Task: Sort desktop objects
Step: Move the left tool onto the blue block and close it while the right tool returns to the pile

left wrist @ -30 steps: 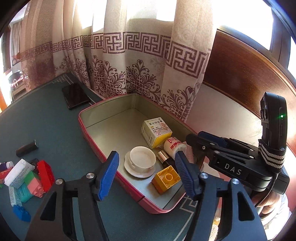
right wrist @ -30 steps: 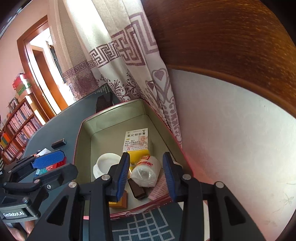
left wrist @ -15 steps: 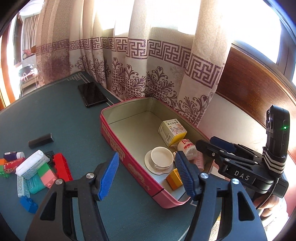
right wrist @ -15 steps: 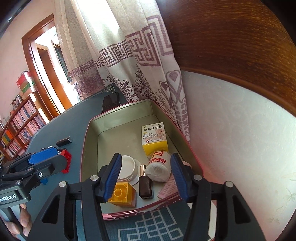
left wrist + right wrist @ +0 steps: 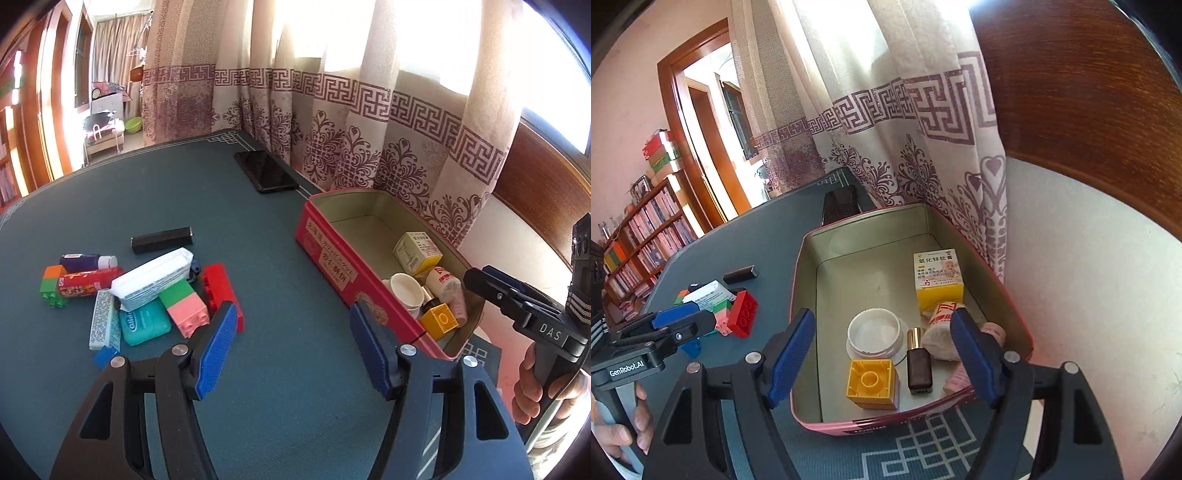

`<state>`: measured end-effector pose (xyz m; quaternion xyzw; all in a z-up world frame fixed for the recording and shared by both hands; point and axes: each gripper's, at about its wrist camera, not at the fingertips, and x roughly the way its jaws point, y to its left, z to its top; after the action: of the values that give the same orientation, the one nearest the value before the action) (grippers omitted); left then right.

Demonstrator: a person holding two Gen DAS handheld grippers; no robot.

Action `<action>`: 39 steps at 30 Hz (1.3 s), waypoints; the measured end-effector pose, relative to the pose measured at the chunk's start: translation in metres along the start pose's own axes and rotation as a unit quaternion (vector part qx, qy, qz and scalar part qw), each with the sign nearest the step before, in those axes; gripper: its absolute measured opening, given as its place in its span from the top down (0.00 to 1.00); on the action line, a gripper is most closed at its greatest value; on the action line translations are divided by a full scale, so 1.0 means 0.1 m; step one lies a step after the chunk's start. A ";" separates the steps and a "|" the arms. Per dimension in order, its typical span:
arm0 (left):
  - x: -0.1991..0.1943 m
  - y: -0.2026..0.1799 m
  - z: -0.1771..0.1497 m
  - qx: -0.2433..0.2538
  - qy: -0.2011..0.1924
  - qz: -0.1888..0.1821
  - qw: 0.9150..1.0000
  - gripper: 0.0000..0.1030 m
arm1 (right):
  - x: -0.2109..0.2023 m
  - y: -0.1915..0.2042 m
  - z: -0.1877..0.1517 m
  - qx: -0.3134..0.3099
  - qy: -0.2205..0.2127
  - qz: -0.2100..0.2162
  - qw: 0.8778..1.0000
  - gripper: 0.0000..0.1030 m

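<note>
Left tongs (image 5: pixel 291 347) were held empty and released, nearer the pile (image 5: pixel 147 295) lying leftward; right tongs (image 5: pixel 882 356), empty, were opening over the tin (image 5: pixel 871 229).

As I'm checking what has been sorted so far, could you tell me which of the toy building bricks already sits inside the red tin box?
The yellow square plastic brick, alone among the bricks, lies in the red tin box; the red long brick and the others lie on the table.
</note>
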<state>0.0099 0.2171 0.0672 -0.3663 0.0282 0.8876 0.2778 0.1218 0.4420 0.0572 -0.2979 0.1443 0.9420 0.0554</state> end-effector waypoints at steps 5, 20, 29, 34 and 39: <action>-0.09 0.44 -0.15 -0.051 -0.007 0.029 0.998 0.35 | 0.02 0.19 -0.04 -0.023 0.006 0.010 1.000 0.23; -0.07 1.31 -0.40 -0.162 0.005 0.078 0.984 0.35 | 0.12 0.78 -0.16 -0.087 0.026 0.047 0.995 0.23; 0.13 1.30 -0.39 -0.163 0.026 0.077 0.983 0.35 | 0.19 1.08 -0.28 -0.119 0.045 0.070 0.989 0.23; 0.22 1.35 -0.42 -0.172 0.043 0.088 0.980 0.35 | 0.25 1.21 -0.34 -0.132 0.054 0.079 0.987 0.23; 0.28 1.45 -0.49 -0.192 0.060 0.082 0.976 0.35 | 0.34 1.32 -0.39 -0.139 0.068 0.087 0.984 0.23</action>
<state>-0.0502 0.0954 -0.0098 -0.4616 -0.0961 0.8728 0.1261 0.0902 0.3051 0.0389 -0.3524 0.0404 0.9317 -0.0786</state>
